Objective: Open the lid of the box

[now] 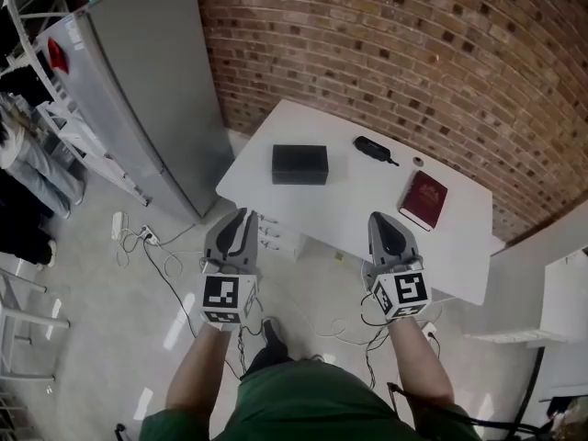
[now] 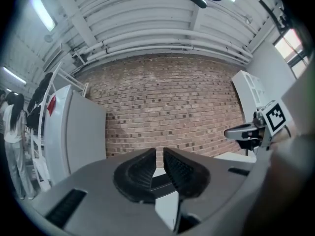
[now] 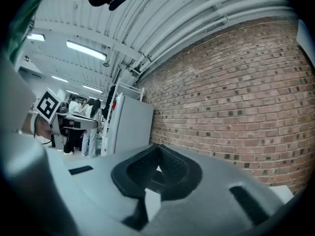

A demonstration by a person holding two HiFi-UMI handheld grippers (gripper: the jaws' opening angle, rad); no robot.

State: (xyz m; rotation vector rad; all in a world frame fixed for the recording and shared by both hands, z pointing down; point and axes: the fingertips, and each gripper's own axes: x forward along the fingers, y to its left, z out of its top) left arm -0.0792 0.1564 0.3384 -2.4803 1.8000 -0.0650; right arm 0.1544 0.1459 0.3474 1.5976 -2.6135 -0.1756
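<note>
Left gripper view looks along the left gripper (image 2: 159, 154): its two ribbed jaws stand a narrow slit apart, with nothing between them. Right gripper view shows the right gripper (image 3: 158, 149) with its jaws closed tip to tip, also empty.

In the head view both grippers hang in the air short of the near edge of the white table (image 1: 367, 200), touching nothing, each held up by a bare forearm. The black box (image 1: 299, 164) sits on the table with its lid down, at about 1 o'clock from the left gripper and 11 o'clock from the right, well apart from both. A dark red book (image 1: 423, 199) lies flat at 1 o'clock from the right gripper, near the table's right end. A small black object (image 1: 372, 148) lies at 12 o'clock from that gripper, closer to the brick wall (image 1: 413, 44). A tall grey fridge (image 1: 152, 81) stands at 10 o'clock from the left gripper, with cables (image 1: 161, 255) trailing over the floor below it.
</note>
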